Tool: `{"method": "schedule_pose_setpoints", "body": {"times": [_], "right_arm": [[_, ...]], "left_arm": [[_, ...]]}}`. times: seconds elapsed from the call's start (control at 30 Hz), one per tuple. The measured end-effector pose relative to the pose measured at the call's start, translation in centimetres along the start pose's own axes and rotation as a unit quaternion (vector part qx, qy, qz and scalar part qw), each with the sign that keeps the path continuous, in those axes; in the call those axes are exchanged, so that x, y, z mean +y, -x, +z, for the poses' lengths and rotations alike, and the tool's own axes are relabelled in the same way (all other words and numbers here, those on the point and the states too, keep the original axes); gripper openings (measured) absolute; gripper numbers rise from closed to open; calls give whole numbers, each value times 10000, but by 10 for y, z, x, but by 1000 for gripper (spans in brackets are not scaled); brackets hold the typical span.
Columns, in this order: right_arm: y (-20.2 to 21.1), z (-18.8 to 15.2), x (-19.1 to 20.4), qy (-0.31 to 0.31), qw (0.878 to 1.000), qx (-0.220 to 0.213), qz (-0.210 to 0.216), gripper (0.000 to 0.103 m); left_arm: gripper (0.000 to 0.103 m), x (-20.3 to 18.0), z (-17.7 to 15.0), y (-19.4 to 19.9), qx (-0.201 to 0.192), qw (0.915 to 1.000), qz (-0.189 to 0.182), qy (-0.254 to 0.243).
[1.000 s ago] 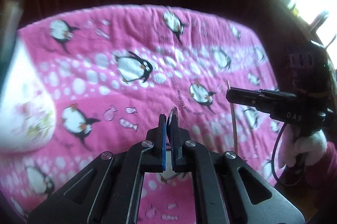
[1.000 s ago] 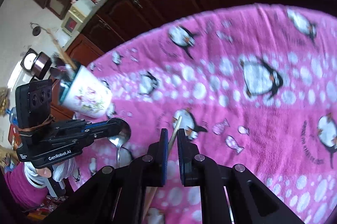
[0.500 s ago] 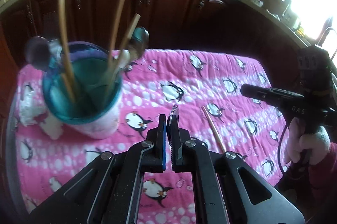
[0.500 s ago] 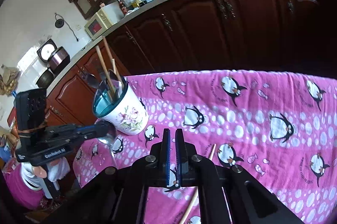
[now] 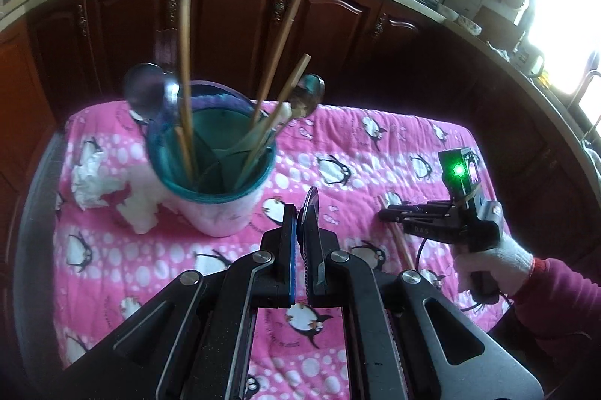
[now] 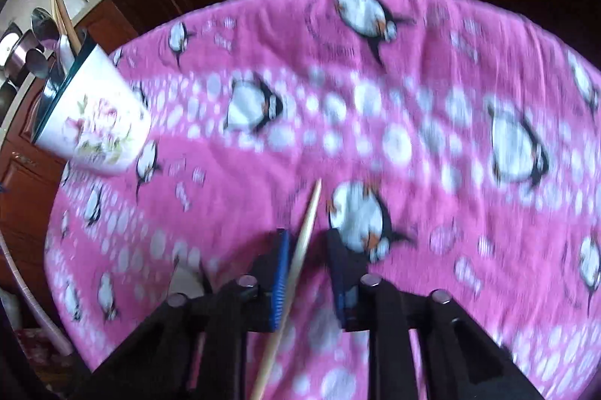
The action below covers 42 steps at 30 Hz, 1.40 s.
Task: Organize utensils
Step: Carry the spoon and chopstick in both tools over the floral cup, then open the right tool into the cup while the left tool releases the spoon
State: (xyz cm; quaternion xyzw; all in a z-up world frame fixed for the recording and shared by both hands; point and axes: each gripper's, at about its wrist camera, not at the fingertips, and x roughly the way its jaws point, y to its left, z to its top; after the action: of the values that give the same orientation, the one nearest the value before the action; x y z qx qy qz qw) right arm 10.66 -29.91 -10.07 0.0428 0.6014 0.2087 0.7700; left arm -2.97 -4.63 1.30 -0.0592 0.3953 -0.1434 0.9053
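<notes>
My left gripper (image 5: 302, 223) is shut on a metal spoon (image 5: 311, 203), its bowl edge-on above the fingertips, just right of a white floral cup (image 5: 210, 174) with a teal inside. The cup holds several wooden chopsticks (image 5: 184, 77) and spoons. My right gripper (image 6: 308, 242) is open low over the pink penguin cloth (image 6: 413, 107), its fingers either side of a wooden chopstick (image 6: 300, 257) lying on the cloth. The left wrist view shows the right gripper (image 5: 387, 214) over that chopstick (image 5: 403, 246). The cup (image 6: 94, 122) stands far left in the right wrist view.
A crumpled white tissue (image 5: 94, 186) lies left of the cup. Dark wooden cabinets (image 5: 233, 24) and a counter with pots run behind the table. The cloth's far edge and right edge are close to the cabinets.
My right gripper dropped to the cloth and opened around the chopstick. My left gripper rose and drew back with the spoon; the cup now sits lower in its view.
</notes>
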Motion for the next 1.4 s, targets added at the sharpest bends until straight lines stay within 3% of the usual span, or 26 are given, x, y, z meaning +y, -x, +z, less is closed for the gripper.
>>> {"method": "schedule_pose_setpoints", "body": {"times": [0.13, 0.33, 0.6, 0.73, 0.93, 1.1, 1.4], "right_arm": [[28, 6, 16, 325, 9990, -207, 225, 5], [103, 19, 46, 495, 9901, -1011, 837, 5], [180, 67, 104, 808, 9640, -1923, 1651, 5], [202, 91, 130, 993, 9545, -2154, 1806, 5], [206, 117, 169, 1215, 9480, -2283, 1853, 5], [188, 131, 196, 1456, 9485, -2359, 1532, 5], [143, 129, 203, 1538, 9564, -2053, 1399, 5]], "left_arm": [[2, 11, 4, 15, -142, 9998, 89, 105], [2, 39, 22, 42, -446, 9980, 319, 323], [2, 65, 62, 68, -961, 9911, 841, 369], [2, 74, 79, 68, -1109, 9861, 1205, 266], [2, 91, 93, 49, -1176, 9802, 1560, 334], [2, 93, 94, 34, -1280, 9744, 1822, 296], [2, 82, 80, 13, -1312, 9688, 2102, 70]]}}
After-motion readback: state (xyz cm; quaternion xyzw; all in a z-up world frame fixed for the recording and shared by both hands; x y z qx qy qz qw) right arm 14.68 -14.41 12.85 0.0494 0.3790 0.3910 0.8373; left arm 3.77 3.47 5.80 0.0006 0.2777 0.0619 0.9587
